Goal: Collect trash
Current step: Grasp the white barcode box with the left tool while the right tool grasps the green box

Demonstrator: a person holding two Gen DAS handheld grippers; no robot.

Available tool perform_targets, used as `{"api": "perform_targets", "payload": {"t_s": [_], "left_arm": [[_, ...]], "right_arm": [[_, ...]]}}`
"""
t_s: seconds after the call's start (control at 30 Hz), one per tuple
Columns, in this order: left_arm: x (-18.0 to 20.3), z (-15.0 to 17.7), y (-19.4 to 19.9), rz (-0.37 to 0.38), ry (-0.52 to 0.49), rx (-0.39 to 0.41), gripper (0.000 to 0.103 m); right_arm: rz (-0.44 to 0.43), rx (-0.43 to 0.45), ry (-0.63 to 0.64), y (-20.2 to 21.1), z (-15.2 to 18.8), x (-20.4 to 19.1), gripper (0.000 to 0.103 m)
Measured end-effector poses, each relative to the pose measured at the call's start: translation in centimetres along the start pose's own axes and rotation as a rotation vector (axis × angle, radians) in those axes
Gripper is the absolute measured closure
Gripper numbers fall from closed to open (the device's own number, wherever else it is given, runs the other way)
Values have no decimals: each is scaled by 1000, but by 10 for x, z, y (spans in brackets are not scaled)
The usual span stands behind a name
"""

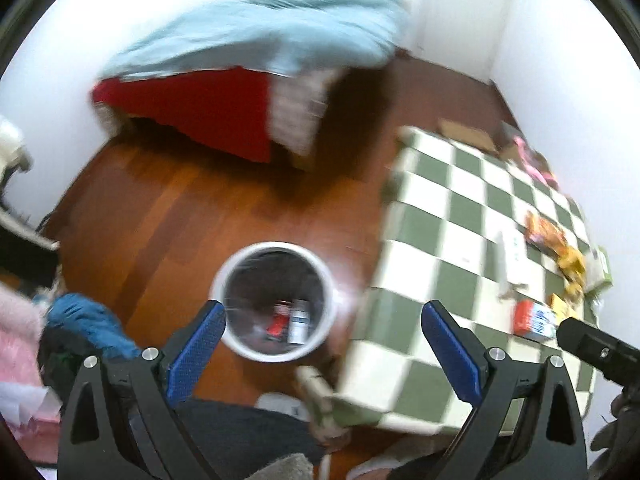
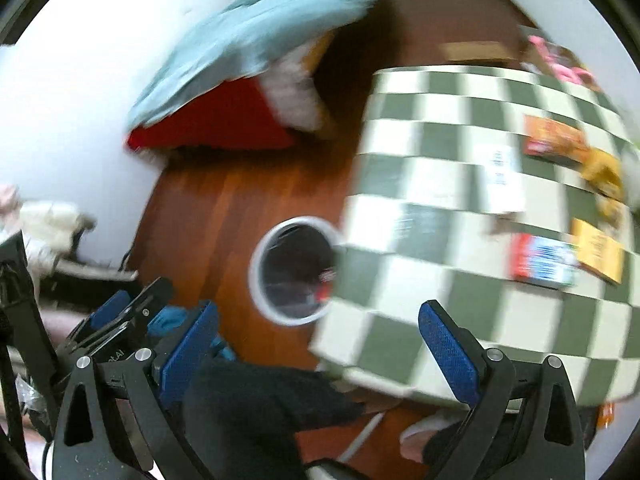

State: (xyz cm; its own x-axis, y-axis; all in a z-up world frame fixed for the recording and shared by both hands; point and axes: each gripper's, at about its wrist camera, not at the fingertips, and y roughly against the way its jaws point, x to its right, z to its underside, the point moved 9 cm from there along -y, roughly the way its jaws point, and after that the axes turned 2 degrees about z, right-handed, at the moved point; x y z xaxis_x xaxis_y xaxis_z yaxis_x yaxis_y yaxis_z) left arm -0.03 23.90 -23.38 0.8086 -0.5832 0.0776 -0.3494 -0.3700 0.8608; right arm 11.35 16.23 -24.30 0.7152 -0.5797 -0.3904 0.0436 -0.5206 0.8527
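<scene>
The trash is in two places right now. Some of it is already in the white bin (image 1: 276, 300) on the wood floor (image 1: 160, 208). Down at the bottom of the bin I can see a red packet (image 1: 280, 318) and a white packet (image 1: 299, 322) lying side by side. So part of the job looks done.

The rest is on the bench (image 1: 440, 240) with the green and white check cloth, which stands just beside the bin. On the far side of the bench, near the wall, lies a red and blue box (image 2: 540, 262), touching a yellow packet (image 2: 598, 250). Farther along are an orange snack bag (image 2: 554, 140) and some crumpled yellow wrappers (image 2: 604, 174). A white paper slip (image 2: 502, 178) lies flat nearer the middle. I think most of these need to go in the bin, so I would say the job is less than half done.

The left gripper (image 1: 320, 340) is up in the air, over the bin and the bench corner. Its jaws are spread wide and hold nothing. The right gripper (image 2: 318, 340) is up over the near edge of the bench, jaws spread wide too, with nothing between them.

Both pictures are smeary, so small bits are hard to tell. Behind it all is a bed (image 1: 256, 32) with a pale blue blanket.
</scene>
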Motion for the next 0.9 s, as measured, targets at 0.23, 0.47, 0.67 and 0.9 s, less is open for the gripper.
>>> {"api": "perform_targets", "payload": {"t_s": [0.23, 0.47, 0.67, 0.9], "left_arm": [[145, -16, -72, 97, -156, -114, 0], [241, -23, -152, 104, -249, -285, 0], [268, -16, -196, 126, -257, -372, 8], [269, -7, -204, 108, -264, -357, 60]], "right_arm": [[199, 36, -259, 24, -35, 189, 2], [433, 41, -417, 41, -91, 376, 2], [464, -18, -455, 28, -122, 452, 10], [487, -94, -394, -1, -138, 477, 27]]}}
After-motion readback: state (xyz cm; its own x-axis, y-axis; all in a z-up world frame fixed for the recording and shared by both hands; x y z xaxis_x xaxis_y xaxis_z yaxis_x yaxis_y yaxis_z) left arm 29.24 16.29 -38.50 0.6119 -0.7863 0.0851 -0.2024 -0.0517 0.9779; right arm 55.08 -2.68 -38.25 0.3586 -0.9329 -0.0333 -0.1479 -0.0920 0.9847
